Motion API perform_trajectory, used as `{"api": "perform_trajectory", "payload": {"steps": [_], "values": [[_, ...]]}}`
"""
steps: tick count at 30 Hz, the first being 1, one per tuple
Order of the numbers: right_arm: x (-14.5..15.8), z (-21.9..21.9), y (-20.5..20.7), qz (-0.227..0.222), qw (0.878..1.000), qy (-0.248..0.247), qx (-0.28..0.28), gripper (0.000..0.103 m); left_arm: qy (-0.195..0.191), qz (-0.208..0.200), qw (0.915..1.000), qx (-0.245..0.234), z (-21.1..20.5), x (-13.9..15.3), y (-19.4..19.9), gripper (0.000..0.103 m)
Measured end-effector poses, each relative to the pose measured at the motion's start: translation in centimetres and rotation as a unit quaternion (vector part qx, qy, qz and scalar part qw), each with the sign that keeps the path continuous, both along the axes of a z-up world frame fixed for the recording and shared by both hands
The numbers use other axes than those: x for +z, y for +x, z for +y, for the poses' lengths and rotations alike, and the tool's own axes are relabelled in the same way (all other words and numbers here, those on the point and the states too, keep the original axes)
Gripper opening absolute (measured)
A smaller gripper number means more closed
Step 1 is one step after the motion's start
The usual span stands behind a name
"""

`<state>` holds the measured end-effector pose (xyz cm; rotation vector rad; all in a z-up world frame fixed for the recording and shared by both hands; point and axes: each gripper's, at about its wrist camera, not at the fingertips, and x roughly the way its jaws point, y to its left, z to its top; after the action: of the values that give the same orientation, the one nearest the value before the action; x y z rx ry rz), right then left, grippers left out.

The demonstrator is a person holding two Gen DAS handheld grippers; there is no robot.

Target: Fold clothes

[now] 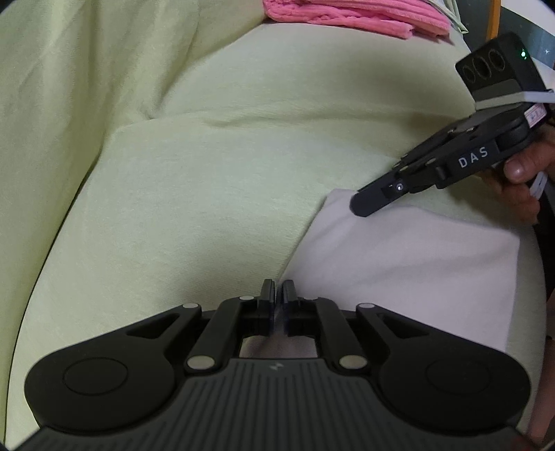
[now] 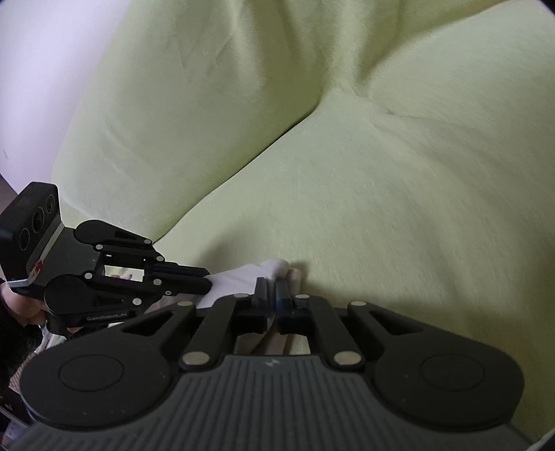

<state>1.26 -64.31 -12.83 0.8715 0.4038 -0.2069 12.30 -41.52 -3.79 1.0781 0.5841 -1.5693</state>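
Note:
A white cloth [image 1: 399, 260] lies folded flat on the pale green sofa seat [image 1: 208, 208]. My left gripper [image 1: 278, 289] sits at its near left corner, the jaws drawn together to a thin slit with the cloth's edge in them. In the right wrist view the left gripper [image 2: 207, 279] meets the white cloth [image 2: 242, 277] from the left. My right gripper [image 2: 272, 286] is shut on the cloth's far corner, white fabric bunched between and just past its fingers. From the left wrist view, the right gripper [image 1: 357, 208] comes in from the right, tip down on that corner.
A folded pink garment [image 1: 347, 15] lies far back on the sofa. Green back cushions [image 2: 208, 104] rise behind the seat [image 2: 381, 225]. A pale wall [image 2: 34, 69] is at the left. A hand [image 1: 520, 170] holds the right gripper.

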Motion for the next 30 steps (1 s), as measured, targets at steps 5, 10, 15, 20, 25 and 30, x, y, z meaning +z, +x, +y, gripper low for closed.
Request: {"api": "perform_trajectory", "payload": {"steps": [5,10,15,20,25,30], "values": [[0.0,0.1,-0.2,-0.001,1.0,0.002,-0.004,0.002,-0.025,0.039,0.9989,-0.002,0.3,1.6,-1.2,0.007],[0.0,-0.2,-0.5,-0.002,1.0,0.016,-0.004,0.002,-0.011,0.054,0.9983,-0.019,-0.9,-0.3,-2.9,0.007],[1.2,0.2,-3.3,0.005,1.0,0.027,0.009,0.011,-0.009,0.056,0.9983,-0.016,-1.6,-1.1,-3.1,0.006],[0.2,0.0,-6.8,-0.018,0.988,0.132,0.075,0.039,-0.008,0.038,0.9986,-0.036,-1.3,-0.9,-4.5,0.002],[-1.0,-0.9,-6.2,-0.012,0.97,0.206,0.132,0.043,-0.007,0.042,0.9982,-0.043,-1.1,-0.8,-5.2,0.0],[-2.9,-1.4,-4.0,-0.004,0.946,0.263,0.188,0.043,0.015,0.067,0.9944,-0.08,-0.4,-0.6,-6.2,0.0]]}}
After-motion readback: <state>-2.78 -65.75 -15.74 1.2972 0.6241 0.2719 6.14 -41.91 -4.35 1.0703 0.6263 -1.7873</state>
